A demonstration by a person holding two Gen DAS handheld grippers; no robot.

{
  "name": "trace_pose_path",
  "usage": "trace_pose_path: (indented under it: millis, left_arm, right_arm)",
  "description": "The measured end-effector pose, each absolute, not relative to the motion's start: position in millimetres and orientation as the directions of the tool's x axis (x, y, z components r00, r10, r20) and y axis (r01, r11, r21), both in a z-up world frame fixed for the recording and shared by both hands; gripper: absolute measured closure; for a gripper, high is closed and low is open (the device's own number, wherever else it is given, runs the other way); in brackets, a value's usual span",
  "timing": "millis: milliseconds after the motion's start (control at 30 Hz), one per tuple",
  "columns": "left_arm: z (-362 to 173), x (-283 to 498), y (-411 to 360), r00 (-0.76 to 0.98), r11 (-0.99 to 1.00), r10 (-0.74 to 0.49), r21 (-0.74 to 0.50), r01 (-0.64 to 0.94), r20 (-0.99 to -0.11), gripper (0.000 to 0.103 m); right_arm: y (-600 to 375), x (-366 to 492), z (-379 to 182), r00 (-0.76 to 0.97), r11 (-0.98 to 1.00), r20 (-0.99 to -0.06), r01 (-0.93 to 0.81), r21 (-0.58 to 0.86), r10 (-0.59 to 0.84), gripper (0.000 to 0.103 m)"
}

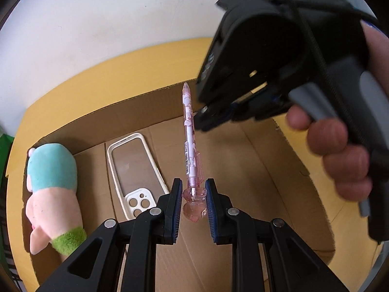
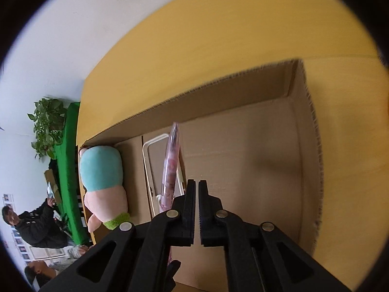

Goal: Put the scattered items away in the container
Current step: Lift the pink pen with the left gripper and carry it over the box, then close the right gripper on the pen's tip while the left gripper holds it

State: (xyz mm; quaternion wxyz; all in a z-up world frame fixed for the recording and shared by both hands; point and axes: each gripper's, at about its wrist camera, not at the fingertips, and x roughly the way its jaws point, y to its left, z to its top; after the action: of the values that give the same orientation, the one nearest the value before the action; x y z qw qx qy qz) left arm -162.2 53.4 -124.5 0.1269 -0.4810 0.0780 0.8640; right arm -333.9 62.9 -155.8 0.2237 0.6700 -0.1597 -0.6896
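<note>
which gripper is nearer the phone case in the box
Left. The left gripper, shut on the pink pen, hangs just right of the phone case over the cardboard box. The right gripper, jaws shut and empty, is further right, beyond the pen.

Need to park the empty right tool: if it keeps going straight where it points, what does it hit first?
Probably the bare floor of the cardboard box. The right tool is shut and empty; the pink pen lies left of its line, though depth is unclear.
</note>
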Motion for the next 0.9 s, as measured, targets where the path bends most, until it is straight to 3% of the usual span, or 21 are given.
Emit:
trace_pose_path:
  millis: [133,167,200,267,900]
  left_arm:
    - [-135.4,-169.3,51.7,-0.481,-0.96,0.138,0.003,-0.281,-0.866,0.083]
    - [-136.9,-171.2,50.6,-0.477,-0.961,0.14,-0.003,-0.277,-0.867,0.083]
    - [-138.7,-173.5,49.0,-0.472,-0.962,0.147,-0.015,-0.272,-0.869,0.083]
    - [-141.2,-177.0,47.6,-0.462,-0.965,0.15,-0.027,-0.262,-0.874,0.083]
    - [-155.1,-197.3,42.6,-0.365,-0.963,0.233,-0.16,-0.218,-0.902,0.084]
  right_arm:
    - [66.0,-336.5,-168.4,-0.019,-0.814,-0.815,0.061,0.578,-0.58,0.095]
    - [69.2,-337.6,-169.2,-0.034,-0.807,-0.807,0.05,0.588,-0.59,0.087]
    - [73.2,-337.9,-168.9,-0.054,-0.805,-0.803,0.04,0.592,-0.594,0.071]
    - [80.7,-338.9,-167.4,-0.085,-0.804,-0.8,0.026,0.594,-0.594,0.054]
    - [66.1,-353.1,-164.9,-0.086,-0.727,-0.722,0.077,0.682,-0.687,0.055]
